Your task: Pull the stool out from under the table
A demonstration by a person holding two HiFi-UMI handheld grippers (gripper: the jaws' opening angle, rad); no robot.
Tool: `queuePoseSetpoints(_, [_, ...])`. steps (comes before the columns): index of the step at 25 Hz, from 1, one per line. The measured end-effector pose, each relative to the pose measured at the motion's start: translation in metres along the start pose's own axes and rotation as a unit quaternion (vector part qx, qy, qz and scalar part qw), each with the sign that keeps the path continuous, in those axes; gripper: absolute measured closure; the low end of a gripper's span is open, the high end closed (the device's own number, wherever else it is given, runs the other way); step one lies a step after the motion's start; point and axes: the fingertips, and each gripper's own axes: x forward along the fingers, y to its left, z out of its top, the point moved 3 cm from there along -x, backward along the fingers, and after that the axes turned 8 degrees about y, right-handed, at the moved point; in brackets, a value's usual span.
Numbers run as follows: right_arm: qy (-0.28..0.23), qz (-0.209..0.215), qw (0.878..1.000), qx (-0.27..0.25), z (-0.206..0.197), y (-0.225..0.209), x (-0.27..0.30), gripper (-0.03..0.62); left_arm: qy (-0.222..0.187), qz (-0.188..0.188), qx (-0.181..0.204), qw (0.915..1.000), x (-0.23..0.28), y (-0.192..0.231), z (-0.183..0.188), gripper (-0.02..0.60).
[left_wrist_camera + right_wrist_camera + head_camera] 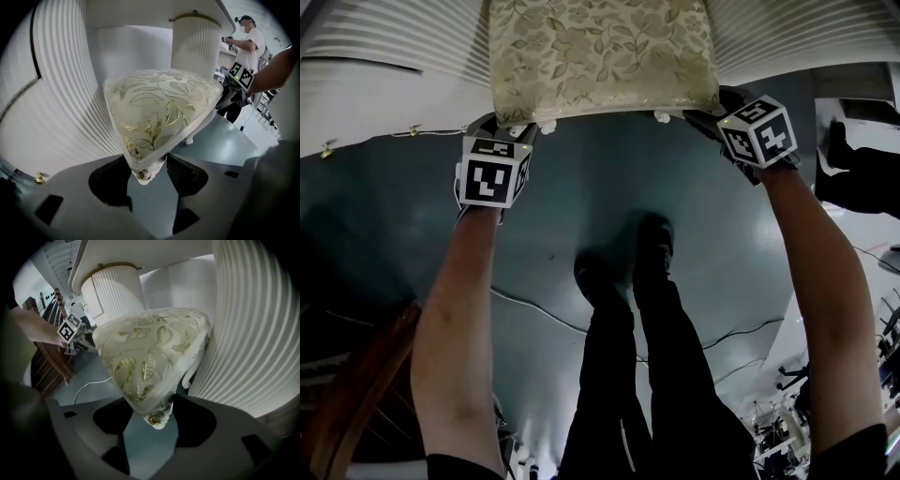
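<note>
Head view: left tongs point(508, 129), right tongs point(703, 117) straddle stool point(600, 56) corners, unclamped.

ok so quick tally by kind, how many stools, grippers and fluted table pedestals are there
stool: 1
grippers: 2, left gripper and right gripper
fluted table pedestals: 2
total: 5

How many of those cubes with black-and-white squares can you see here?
2. One marker cube sits on the left hand-held gripper at the stool's left corner, the other on the right hand-held gripper at its right corner.
</note>
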Motion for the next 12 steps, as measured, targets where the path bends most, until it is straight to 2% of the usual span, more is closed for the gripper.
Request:
queuePoseSetpoints(4, [0.003, -0.001, 1.000, 0.013, -0.0008, 0.0004, -0.0007, 0.329, -0.012, -0.004, -0.013, 0.9998, -0.0012, -0.0020, -0.0004, 0.350])
queuePoseSetpoints(8, [0.010, -0.031, 0.998, 0.047, -0.0021, 0.0056, -0.0033, 0.356, -0.006, -0.003, 0.022, 0.9997, -0.0007, 0.0019, 0.0006, 0.342])
queuePoseSetpoints(12, [0.024, -0.031, 0.999, 0.037, -0.0030, 0.0065, -0.0038, 0.350, -0.007, -0.013, 0.043, 0.9989, 0.0042, 0.0038, -0.0005, 0.326])
